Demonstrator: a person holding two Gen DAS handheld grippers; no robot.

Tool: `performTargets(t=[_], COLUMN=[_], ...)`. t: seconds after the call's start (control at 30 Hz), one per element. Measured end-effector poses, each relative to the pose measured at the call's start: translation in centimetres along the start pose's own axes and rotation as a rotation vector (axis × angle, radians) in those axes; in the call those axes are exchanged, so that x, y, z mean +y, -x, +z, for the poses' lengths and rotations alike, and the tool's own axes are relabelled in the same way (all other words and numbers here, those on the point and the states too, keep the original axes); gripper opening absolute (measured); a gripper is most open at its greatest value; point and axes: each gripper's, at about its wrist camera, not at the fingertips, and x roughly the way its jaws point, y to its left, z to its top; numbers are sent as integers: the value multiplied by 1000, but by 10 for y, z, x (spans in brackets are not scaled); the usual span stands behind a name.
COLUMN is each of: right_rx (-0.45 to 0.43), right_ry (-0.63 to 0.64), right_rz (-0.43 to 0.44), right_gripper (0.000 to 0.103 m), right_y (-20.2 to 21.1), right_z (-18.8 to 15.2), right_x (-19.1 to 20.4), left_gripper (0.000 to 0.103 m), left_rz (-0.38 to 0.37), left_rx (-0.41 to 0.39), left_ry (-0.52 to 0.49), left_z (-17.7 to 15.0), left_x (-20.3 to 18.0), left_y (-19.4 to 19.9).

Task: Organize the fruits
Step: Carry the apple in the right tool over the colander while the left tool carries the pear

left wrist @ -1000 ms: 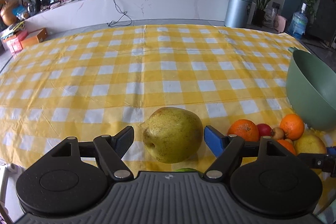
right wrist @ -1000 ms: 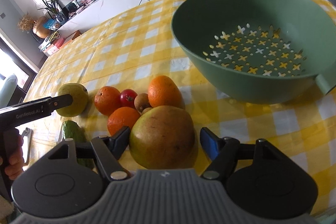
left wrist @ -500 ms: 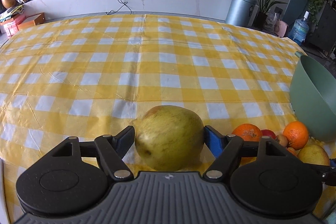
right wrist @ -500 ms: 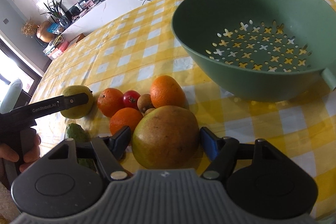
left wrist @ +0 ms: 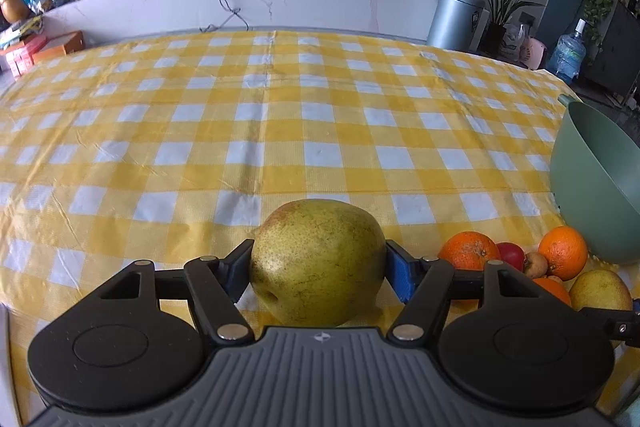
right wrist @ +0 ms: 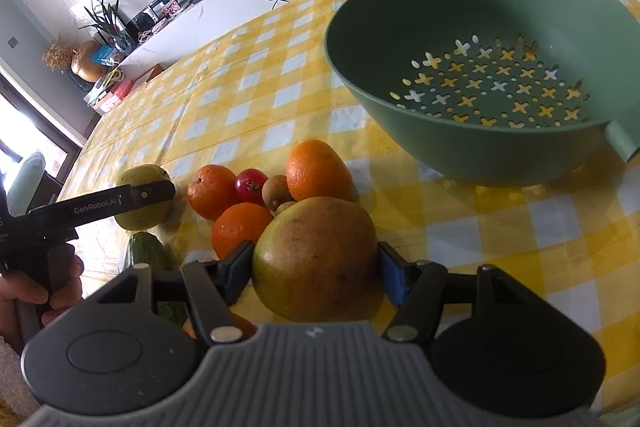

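My left gripper (left wrist: 318, 269) is shut on a yellow-green pear (left wrist: 318, 261), low over the yellow checked cloth. My right gripper (right wrist: 316, 273) is shut on a larger brownish-green pear (right wrist: 316, 259). In the right wrist view the left gripper's finger (right wrist: 120, 201) crosses its pear (right wrist: 140, 195). A green colander (right wrist: 480, 67) stands empty at the right, also in the left wrist view (left wrist: 596, 183). Between the grippers lie three oranges (right wrist: 318, 171) (right wrist: 210, 185) (right wrist: 238, 227), a small red fruit (right wrist: 250, 181) and a brown kiwi-like fruit (right wrist: 276, 191).
A green cucumber (right wrist: 148, 255) lies near the table's front edge beside the left hand (right wrist: 36, 291). The checked tablecloth (left wrist: 260, 123) stretches far ahead. A white counter, a steel bin (left wrist: 456, 15) and plants stand beyond the table.
Both grippers have closed from open around their pears to touching them. The left gripper has moved in on its pear and tilted upward.
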Motion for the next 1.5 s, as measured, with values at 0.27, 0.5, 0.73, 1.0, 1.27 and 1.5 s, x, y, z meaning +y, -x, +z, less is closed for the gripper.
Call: performTargets(t=[0.27, 0.5, 0.73, 1.0, 1.27, 1.5], right_rx=[-56, -126, -231, -218, -91, 51], right_ry=[16, 51, 118, 233, 345, 460], right_rz=[19, 60, 42, -60, -129, -152], right_gripper=[63, 63, 63, 63, 63, 63], right_y=[19, 50, 99, 131, 111, 68], right_z=[-3, -3, 13, 50, 91, 114], right_x=[2, 5, 0, -28, -63, -79], left_gripper=[77, 77, 77, 77, 77, 77], left_rz=[8, -31, -128, -227, -280, -319], left_rx=[-61, -95, -109, -93, -11, 73], left_ry=[-40, -88, -134, -213, -332, -415], left_z=[7, 23, 44, 61, 78, 81], left_x=[-20, -64, -120, -188, -239, -253], left_y=[37, 81, 102, 86, 43, 3])
